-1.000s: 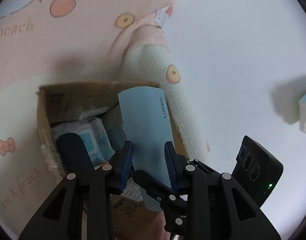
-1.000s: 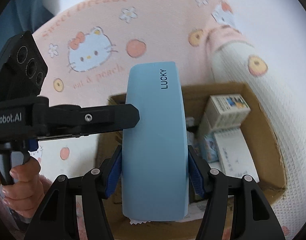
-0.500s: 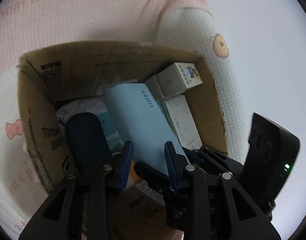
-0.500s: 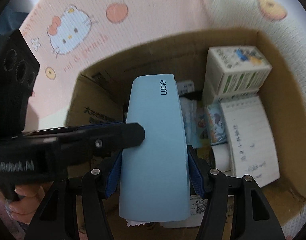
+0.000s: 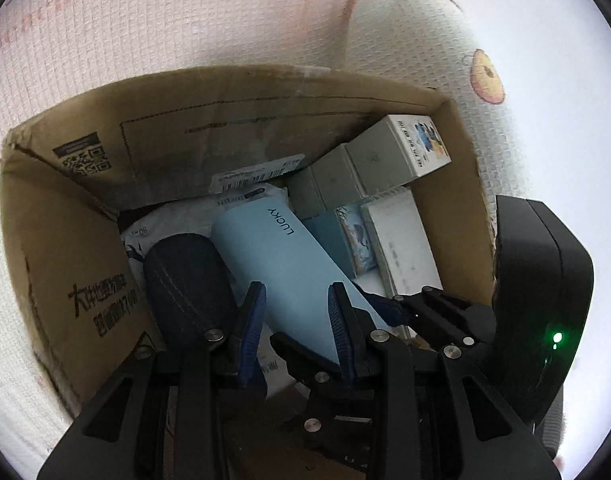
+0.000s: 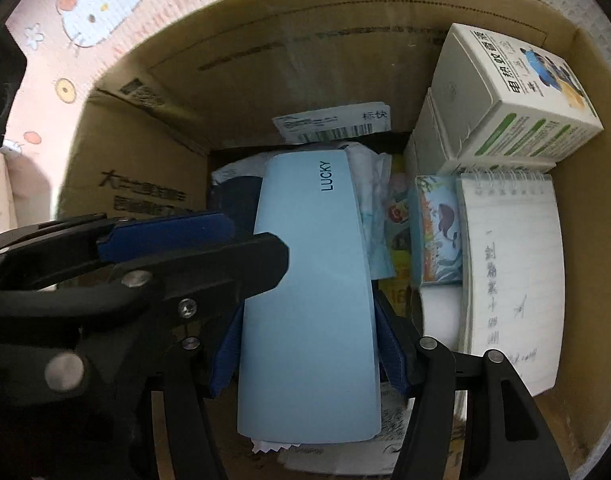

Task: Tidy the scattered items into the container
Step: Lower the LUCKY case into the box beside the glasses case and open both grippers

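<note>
The light blue case [image 6: 309, 296], marked LUCKY, is down inside the cardboard box [image 6: 153, 92], gripped by both tools at once. The right gripper [image 6: 307, 354] is closed across the case's width near its lower end, its blue pads pressed to both long edges. The left gripper [image 5: 295, 324] comes in from the side and seems to be clamped on the case's thickness, with one finger [image 6: 209, 264] lying over the face in the right wrist view; whether its pads truly press cannot be told for sure. The case's long axis runs straight away from the right gripper, the LUCKY end toward the box's far wall, and it slopes down into the box. Beside the case, toward the box's left wall, lies a dark blue pouch [image 5: 185, 280]; toward the right wall sit a whale-printed pack [image 6: 439, 232], a spiral notebook [image 6: 513, 272] and a white carton [image 6: 513, 96], with a wipes pack [image 5: 173, 220] beneath. The free slot is the gap between pouch and whale pack, and the case already lines up with it, so the coming release depends on laying that axis flat in the slot; the right gripper holds the firmer purchase. A second ago the case stood above the box rim against the pink blanket [image 6: 105, 4]; now both grippers have tipped downward and carried it below the rim, with their openings unchanged.
</note>
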A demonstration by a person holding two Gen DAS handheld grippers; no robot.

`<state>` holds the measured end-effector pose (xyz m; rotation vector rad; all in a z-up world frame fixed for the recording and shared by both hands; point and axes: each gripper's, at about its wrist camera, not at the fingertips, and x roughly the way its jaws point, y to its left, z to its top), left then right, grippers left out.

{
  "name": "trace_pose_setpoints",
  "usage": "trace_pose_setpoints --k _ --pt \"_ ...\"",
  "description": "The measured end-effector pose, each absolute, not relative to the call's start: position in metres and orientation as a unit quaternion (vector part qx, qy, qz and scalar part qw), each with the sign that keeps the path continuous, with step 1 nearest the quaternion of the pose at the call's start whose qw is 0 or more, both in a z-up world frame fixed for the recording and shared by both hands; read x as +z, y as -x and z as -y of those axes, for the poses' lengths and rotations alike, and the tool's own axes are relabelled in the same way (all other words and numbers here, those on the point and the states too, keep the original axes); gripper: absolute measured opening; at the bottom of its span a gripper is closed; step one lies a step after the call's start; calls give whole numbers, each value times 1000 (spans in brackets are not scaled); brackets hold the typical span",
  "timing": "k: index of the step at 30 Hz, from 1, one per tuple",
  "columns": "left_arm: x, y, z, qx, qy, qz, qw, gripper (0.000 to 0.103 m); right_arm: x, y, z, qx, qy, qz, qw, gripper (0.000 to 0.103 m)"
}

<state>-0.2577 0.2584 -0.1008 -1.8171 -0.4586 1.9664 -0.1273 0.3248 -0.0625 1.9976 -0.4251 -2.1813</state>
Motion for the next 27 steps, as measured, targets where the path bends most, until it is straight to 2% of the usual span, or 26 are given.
trace_pose_setpoints --k 14,18,22,24,25,26,27 --pt "-106 270 -257 699 669 137 213 35 -65 126 -345 -684 -708 156 78 60" --pt "-110 274 -259 694 675 126 213 35 -58 124 -363 -675 -707 189 96 60" --pt "-113 272 -265 699 678 98 204 35 -52 124 -370 -703 -693 144 70 60" --pt "-116 271 -267 700 681 88 196 32 -54 123 -370 -709 -686 148 75 45" --pt "-116 271 -267 706 678 81 189 26 -57 124 -370 -705 -688 152 80 24" --pt "-116 271 -267 709 677 77 184 16 -62 125 -369 -702 -690 155 82 18" --pt "-117 271 -266 709 678 74 180 10 -64 125 -369 -703 -689 154 82 18"
